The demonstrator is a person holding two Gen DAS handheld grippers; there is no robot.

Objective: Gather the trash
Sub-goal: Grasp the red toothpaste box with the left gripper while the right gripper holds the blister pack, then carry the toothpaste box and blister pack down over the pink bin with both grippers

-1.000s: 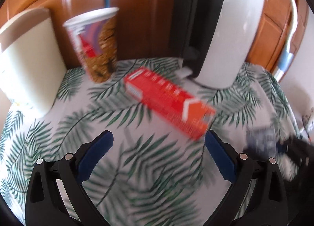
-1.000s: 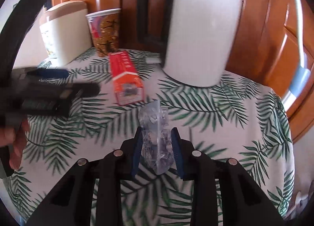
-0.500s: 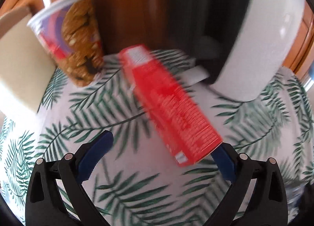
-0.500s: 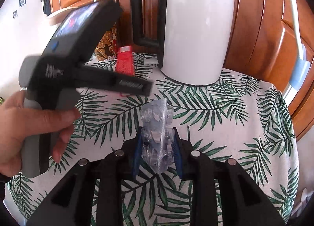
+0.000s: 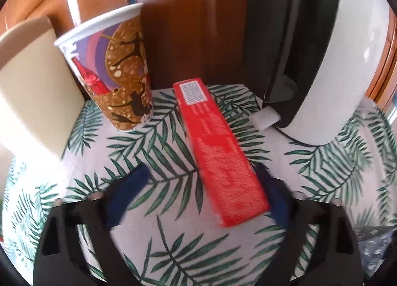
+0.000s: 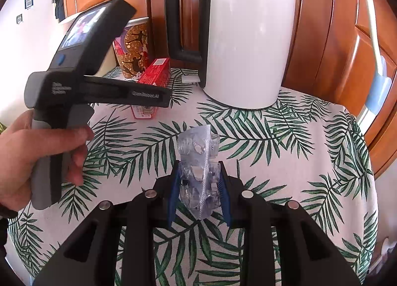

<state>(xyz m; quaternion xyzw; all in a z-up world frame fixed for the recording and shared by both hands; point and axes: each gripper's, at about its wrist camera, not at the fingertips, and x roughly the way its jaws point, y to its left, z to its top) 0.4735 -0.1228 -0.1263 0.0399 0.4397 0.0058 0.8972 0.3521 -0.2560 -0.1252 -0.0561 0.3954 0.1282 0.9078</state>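
On my right gripper [image 6: 198,194] the blue pads are pressed in against a crumpled clear plastic wrapper [image 6: 198,162], which stands up between them and pokes out past the fingertips, lifted above the cloth. My left gripper [image 5: 201,194] is spread wide: the red carton [image 5: 218,147] lies lengthwise in the gap, its near end close against the right-hand pad [image 5: 275,196], while the left-hand pad [image 5: 126,194] stands well apart from it, so nothing is gripped there. From the right wrist view I see my left hand [image 6: 29,162] wrapped around that gripper's grey handle, hovering over the carton. Both sit over a round table [image 6: 310,162] covered in a white cloth printed with green palm fronds. Further back, just left of the carton's far end, stands a paper cup [image 5: 119,75] with a brown and purple print, and left of that a cream-coloured container [image 5: 32,87]. To the right of the carton's far end is a white electric kettle [image 6: 250,38] with a black handle, and a small white block [image 5: 265,117] lies at its base. Behind everything run varnished wooden cabinet doors [image 6: 335,25], with a white wall [image 6: 24,33] at the far left.
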